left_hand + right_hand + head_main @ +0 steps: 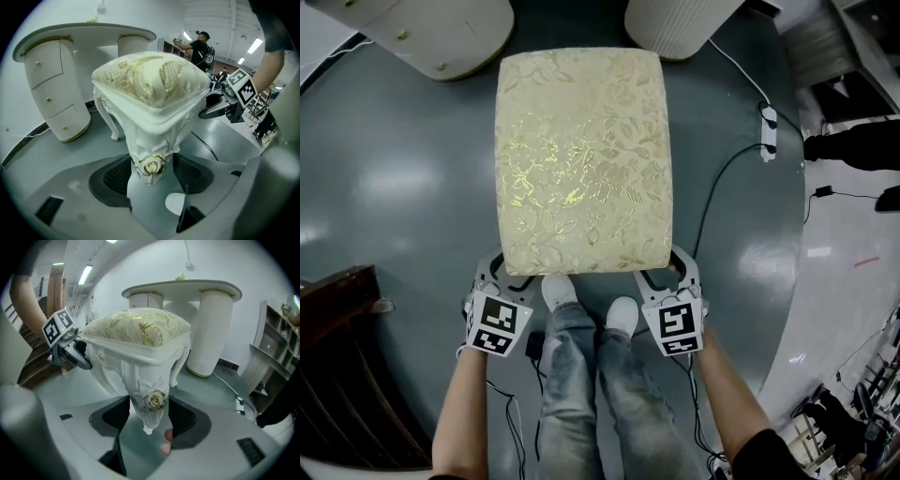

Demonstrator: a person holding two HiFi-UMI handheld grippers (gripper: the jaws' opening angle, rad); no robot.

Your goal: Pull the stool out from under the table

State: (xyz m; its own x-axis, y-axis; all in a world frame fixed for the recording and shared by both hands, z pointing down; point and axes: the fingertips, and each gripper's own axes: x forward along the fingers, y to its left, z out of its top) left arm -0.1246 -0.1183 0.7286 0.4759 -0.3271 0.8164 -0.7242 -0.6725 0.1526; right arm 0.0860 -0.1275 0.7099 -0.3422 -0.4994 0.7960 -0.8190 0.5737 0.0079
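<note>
As the left gripper (pixel 508 274) at 7 o'clock and right gripper (pixel 661 272) at 5 clamp its legs, the stool (pixel 581 155) seems clear of the table (pixel 422 33); little remains.

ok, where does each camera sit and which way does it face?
Head view: on the head, steeply down on the stool; forearms, shoes, left gripper, right gripper show.
Left gripper view: along its jaws, clamped on a stool leg; right gripper beyond.
Right gripper view: likewise, on another leg; left gripper beyond.
Both gripper views share stool and table.
</note>
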